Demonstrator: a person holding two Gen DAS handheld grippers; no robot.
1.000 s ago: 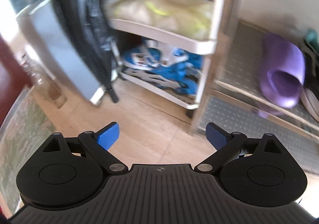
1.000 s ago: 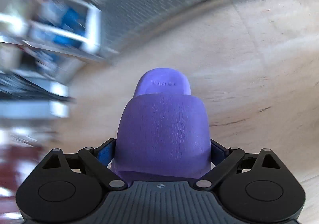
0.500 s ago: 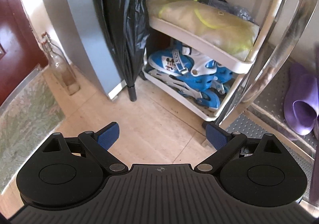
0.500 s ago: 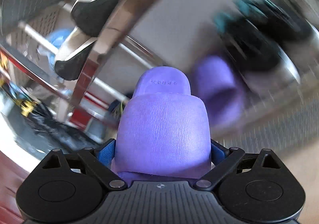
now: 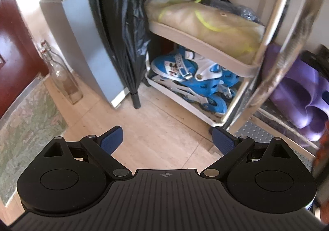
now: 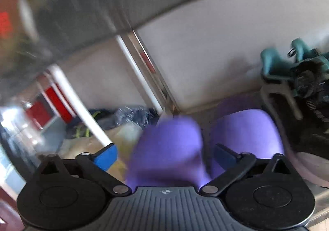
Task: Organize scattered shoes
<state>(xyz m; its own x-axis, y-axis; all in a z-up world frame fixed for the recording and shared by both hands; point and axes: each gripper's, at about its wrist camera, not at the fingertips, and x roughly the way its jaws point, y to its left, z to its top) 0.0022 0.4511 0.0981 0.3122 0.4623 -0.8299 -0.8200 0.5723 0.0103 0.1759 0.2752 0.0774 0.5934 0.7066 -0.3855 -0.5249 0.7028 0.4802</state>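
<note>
In the right wrist view a blurred purple slipper [image 6: 167,148] lies between the fingers of my right gripper [image 6: 164,156], whose jaws stand open wider than the slipper. A second purple slipper [image 6: 246,130] sits beside it on the right, on the shoe rack shelf. The pair also shows in the left wrist view [image 5: 298,97] on the metal shoe rack [image 5: 271,45]. My left gripper [image 5: 167,139] is open and empty above the floor.
A black and teal shoe [image 6: 298,95] sits right of the slippers. A beige cart [image 5: 205,45] holds blue roller skates [image 5: 191,78] and bags. A black umbrella [image 5: 121,25], a grey cabinet [image 5: 82,41], a glass bottle [image 5: 63,78] and a door mat [image 5: 26,124] stand to the left.
My right gripper carried the purple slipper up to the rack shelf beside its pair and opened its jaws off it. The left gripper's view swung left and steadied.
</note>
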